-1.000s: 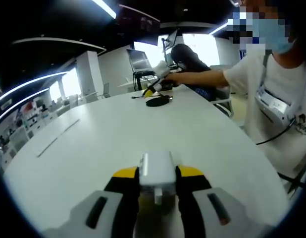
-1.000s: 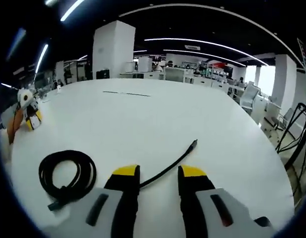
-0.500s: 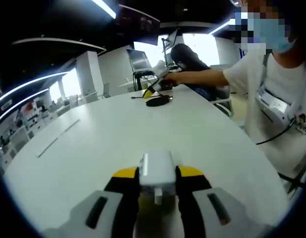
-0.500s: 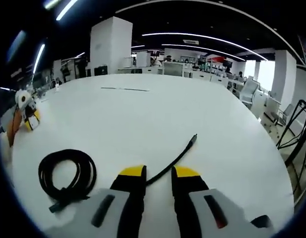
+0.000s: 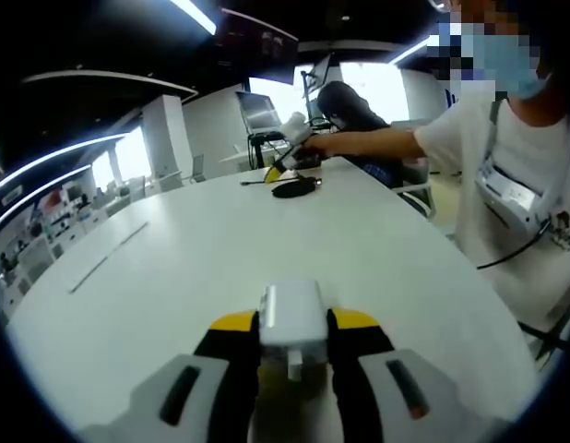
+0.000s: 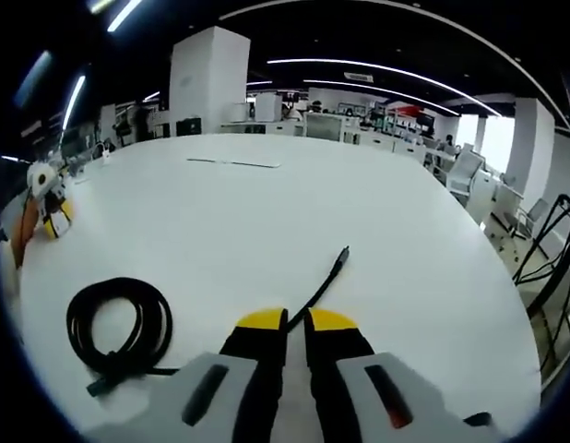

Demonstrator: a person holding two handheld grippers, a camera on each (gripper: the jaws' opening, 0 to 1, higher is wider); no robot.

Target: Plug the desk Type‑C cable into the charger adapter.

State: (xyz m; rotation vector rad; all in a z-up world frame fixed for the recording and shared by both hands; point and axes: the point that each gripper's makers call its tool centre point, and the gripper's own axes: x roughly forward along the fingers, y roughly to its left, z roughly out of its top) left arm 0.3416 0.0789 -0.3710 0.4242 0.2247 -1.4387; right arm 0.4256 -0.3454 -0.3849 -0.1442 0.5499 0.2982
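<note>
In the left gripper view my left gripper [image 5: 294,323] is shut on the white charger adapter [image 5: 292,317], held just above the white table [image 5: 220,240]. In the right gripper view my right gripper [image 6: 296,321] is shut on the black Type-C cable [image 6: 314,293]. The cable's plug end [image 6: 340,256] sticks out ahead of the jaws, lifted slightly off the table [image 6: 267,203]. The rest of the cable lies in a black coil [image 6: 119,328] to the left of the jaws. Far across the table in the left gripper view are the right gripper [image 5: 283,161] and the coil [image 5: 294,187].
A person in a white shirt [image 5: 516,175] stands at the table's right side in the left gripper view, one arm [image 5: 368,143] stretched over the table. The left gripper [image 6: 47,208] appears at the far left edge of the right gripper view. Office chairs [image 6: 469,180] stand beyond the table.
My right gripper's jaws have closed from apart onto the cable, and the plug end has shifted a little left and up. The left gripper and adapter have not moved.
</note>
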